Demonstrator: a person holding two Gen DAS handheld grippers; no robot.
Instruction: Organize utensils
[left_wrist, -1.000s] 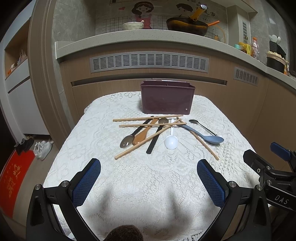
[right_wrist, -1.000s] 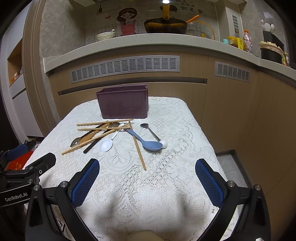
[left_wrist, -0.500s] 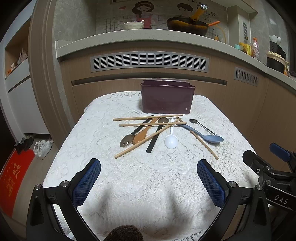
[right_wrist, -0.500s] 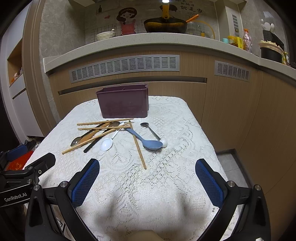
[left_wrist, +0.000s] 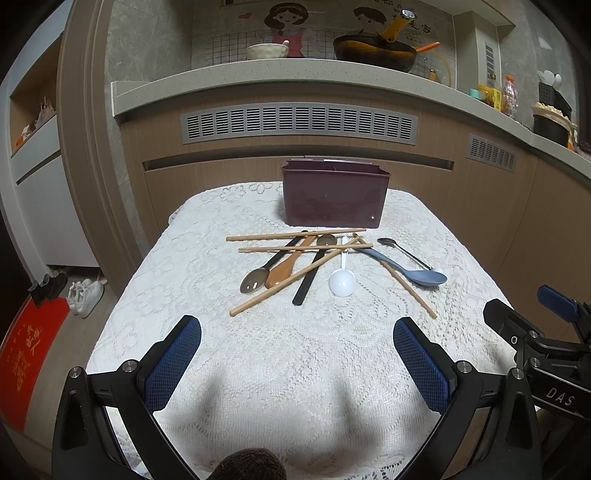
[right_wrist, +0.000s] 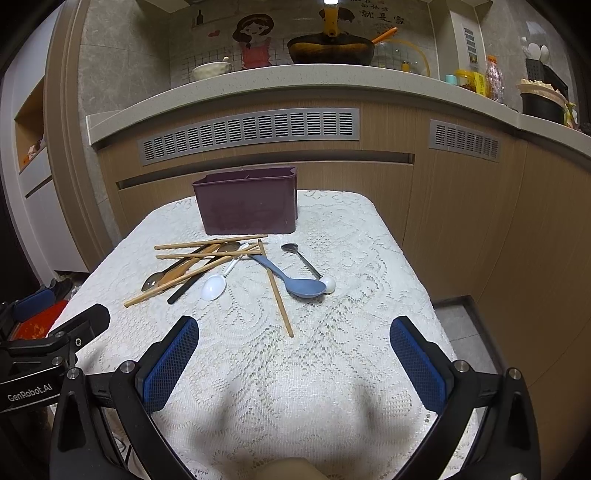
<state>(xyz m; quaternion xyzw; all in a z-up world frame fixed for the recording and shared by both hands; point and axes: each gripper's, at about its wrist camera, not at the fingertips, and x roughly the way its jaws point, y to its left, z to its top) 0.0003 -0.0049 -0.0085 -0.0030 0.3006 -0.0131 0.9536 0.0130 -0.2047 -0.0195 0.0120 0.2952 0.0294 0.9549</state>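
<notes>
Left wrist view: four wooden chopsticks (left_wrist: 295, 235) and six spoons lie crossed on the lace-covered tabletop (left_wrist: 258, 354), just before one dark purple rectangular plastic utensil holder (left_wrist: 334, 197). The spoons include a blue plastic spoon (left_wrist: 406, 268) and a white plastic spoon (left_wrist: 342, 280). Left gripper (left_wrist: 297, 363) and right gripper (right_wrist: 294, 363) hover near the tabletop's near edge, jaws spread wide, holding nothing.

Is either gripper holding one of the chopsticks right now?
No, the left gripper and right gripper are both open and empty, well short of the chopsticks on the table.
</notes>
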